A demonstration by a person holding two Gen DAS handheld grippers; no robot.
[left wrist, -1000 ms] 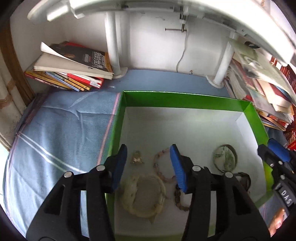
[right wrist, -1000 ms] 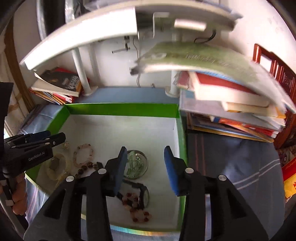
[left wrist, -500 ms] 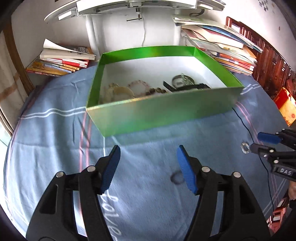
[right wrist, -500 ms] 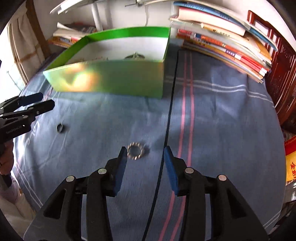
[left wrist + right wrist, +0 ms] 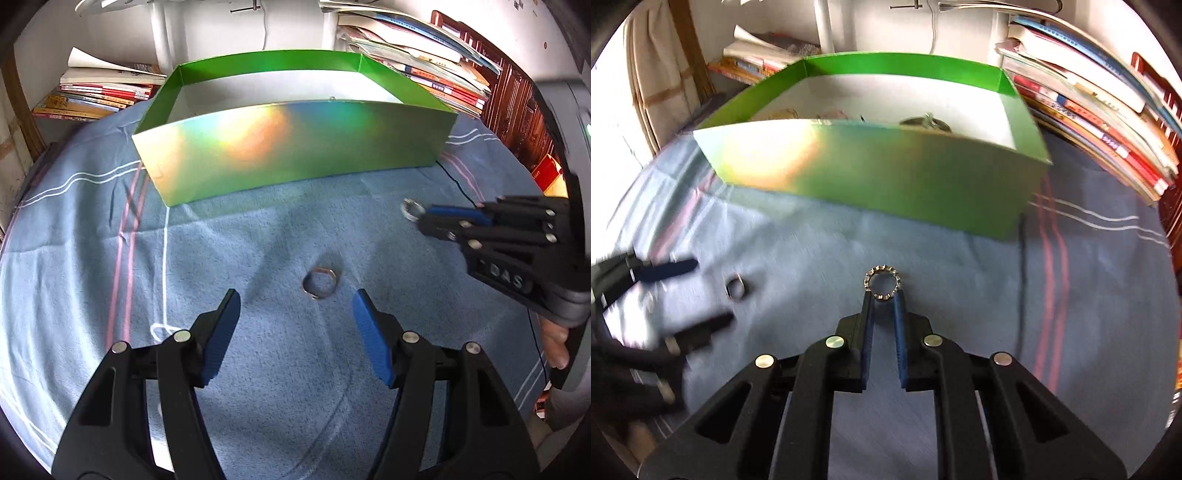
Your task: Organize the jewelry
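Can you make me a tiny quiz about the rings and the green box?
1. True or false: the right hand-held gripper pinches the toothed ring.
2. Where does the plain ring lie? A in the green box; B on the blue cloth; C on the books.
3. Fill in: the left hand-held gripper is ____.

Key: 1 true. 2 B. 3 open.

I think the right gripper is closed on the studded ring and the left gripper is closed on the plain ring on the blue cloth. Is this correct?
Not quite. The left gripper is open; the plain ring lies free on the blue cloth ahead of its fingertips, as the left wrist view shows. The right gripper is indeed closed on the studded ring.
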